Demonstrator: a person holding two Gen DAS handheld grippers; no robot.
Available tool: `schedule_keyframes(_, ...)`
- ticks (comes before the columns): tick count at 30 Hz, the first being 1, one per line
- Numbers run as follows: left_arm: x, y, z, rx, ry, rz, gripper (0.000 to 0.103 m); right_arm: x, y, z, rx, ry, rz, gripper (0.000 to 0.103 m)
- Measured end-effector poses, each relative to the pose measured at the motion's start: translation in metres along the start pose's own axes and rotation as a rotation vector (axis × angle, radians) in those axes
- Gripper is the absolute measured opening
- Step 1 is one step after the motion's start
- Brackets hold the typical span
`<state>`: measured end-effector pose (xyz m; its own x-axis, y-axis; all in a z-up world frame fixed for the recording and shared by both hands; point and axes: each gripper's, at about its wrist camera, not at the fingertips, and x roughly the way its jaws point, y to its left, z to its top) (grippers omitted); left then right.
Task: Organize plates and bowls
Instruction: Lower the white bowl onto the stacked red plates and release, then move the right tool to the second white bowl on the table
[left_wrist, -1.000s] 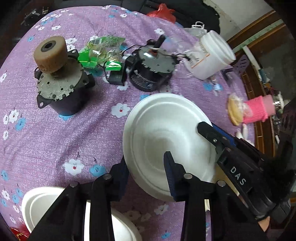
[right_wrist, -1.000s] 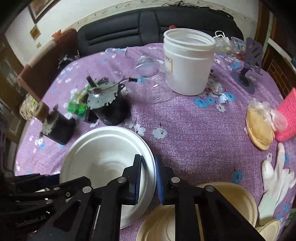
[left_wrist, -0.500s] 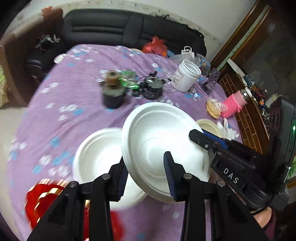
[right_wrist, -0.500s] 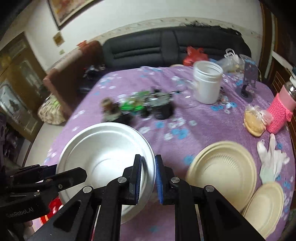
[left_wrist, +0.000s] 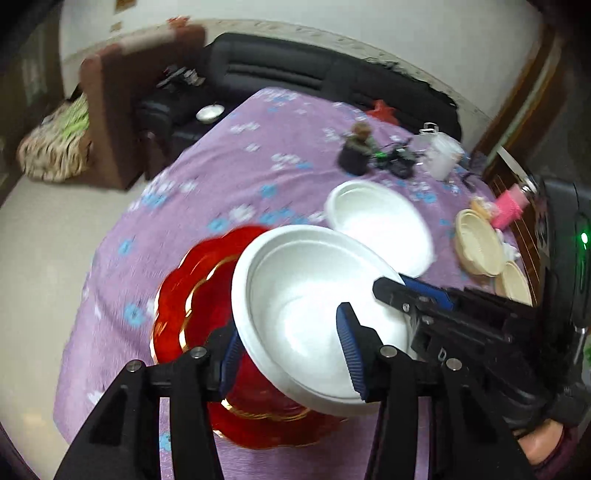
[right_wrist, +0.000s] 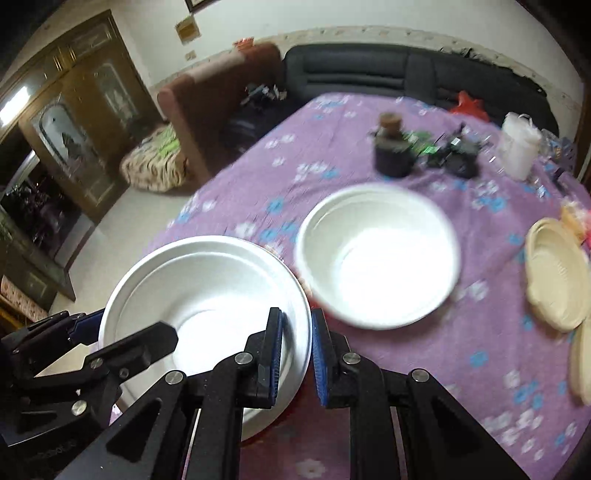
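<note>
1. White and shallow, the foam bowl (left_wrist: 295, 295) you are carrying fills the lower middle of the left wrist view, tilted, with its rim dipping toward the bottom of the frame.
2. Your left gripper (left_wrist: 288, 354) has its two fingers standing astride the bowl's near rim: the left pad sits outside the rim at lower left, and the right pad lies over the bowl's inner wall. The jaws have just been opening, and a gap shows at the right pad, so they no longer pinch the rim.
3. Your right gripper (right_wrist: 297, 360) shows at the lower middle of the right wrist view, its fingers nearly together and clamped on the bowl's right rim, one pad inside and one outside.
4. In the left wrist view that same gripper reaches in from the right edge and meets the bowl's right side.
5. Beneath the bowl lies a red plate (left_wrist: 192, 314) with gold trim and a scalloped edge, showing at lower left of the left wrist view.
6. A second white bowl (right_wrist: 376, 258) rests on the purple floral tablecloth (right_wrist: 332, 122) just right of the held one, in the middle of the right wrist view.
7. Cream plates (right_wrist: 554, 273) lie at the right edge, well apart from the bowls.
8. Both views are blurred.
</note>
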<state>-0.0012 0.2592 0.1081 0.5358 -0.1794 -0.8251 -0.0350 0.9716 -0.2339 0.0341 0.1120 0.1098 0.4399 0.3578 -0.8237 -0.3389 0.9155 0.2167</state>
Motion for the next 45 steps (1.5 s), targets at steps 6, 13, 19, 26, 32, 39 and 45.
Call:
schedule_keyframes(6, 0.030, 0.038, -0.011, -0.089, 0.028, 0.004, 0.046, 0.034, 0.023, -0.017, -0.034, 0.053, -0.038, 0.018)
schedule_keyframes(13, 0.044, 0.047, -0.018, -0.111, 0.036, 0.007, 0.056, 0.046, 0.039, -0.022, -0.112, 0.011, -0.094, 0.019)
schedule_keyframes(19, 0.030, 0.053, -0.019, -0.138, 0.005, 0.009, 0.068, 0.039, 0.027, -0.022, -0.055, -0.001, -0.039, 0.041)
schedule_keyframes(26, -0.010, 0.052, -0.034, -0.173, -0.093, 0.030, 0.069, -0.005, 0.004, -0.030, 0.018, -0.086, -0.007, 0.045)
schedule_keyframes(32, -0.056, 0.038, -0.067, -0.246, -0.193, -0.054, 0.089, -0.060, -0.043, -0.064, 0.092, -0.176, -0.037, 0.062)
schedule_keyframes(39, -0.067, 0.003, -0.107, -0.250, -0.206, -0.119, 0.090, -0.080, -0.109, -0.120, 0.230, -0.152, -0.081, 0.062)
schedule_keyframes(45, -0.065, -0.032, -0.117, -0.151, -0.187, -0.130, 0.090, -0.090, -0.160, -0.164, 0.346, -0.129, -0.108, 0.062)
